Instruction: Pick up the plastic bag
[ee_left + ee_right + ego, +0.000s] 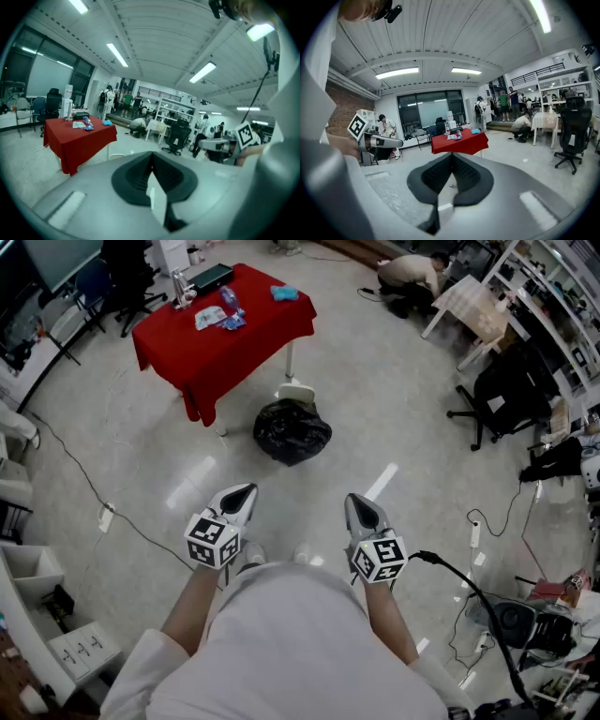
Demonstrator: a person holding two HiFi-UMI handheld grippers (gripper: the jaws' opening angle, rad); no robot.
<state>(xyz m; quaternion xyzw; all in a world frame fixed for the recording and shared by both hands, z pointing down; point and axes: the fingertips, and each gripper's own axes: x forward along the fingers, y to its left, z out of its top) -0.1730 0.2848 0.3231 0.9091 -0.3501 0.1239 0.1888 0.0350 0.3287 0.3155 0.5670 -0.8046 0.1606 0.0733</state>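
**Shirt [291,634] and two empty grippers up close, bag well ahead on the floor**

Just past the shirt front, the left gripper [247,489] and the right gripper [355,500] are held out side by side over the pale floor [394,418]. Each gripper's own view shows its jaws clenched together with nothing between them. The black plastic bag [292,432] sits on the floor well ahead of both. It is a crumpled mound just beside the foot of the white leg [290,362] under the red worktop [211,338]. Neither gripper view shows the bag, because the gripper bodies cover the floor ahead.

Likely trouble from here:
- Shut jaws would only push the bag along, so they need to open before they reach it.
- Thin, slick plastic may slide out of a shallow pinch or tear if the contents are heavy. A gathered fold or the knot looks like the safer hold.
- The bag sits so close to the leg that a reach from the far side could knock the leg or catch the hanging cloth.
- A cable [89,486] trails over the floor at the left and another [473,589] loops near the right gripper. Either could catch a foot on the walk in.

Count: one bag, two grippers, one red worktop, two loose cables close by, and one black office chair [506,390] off to the right.
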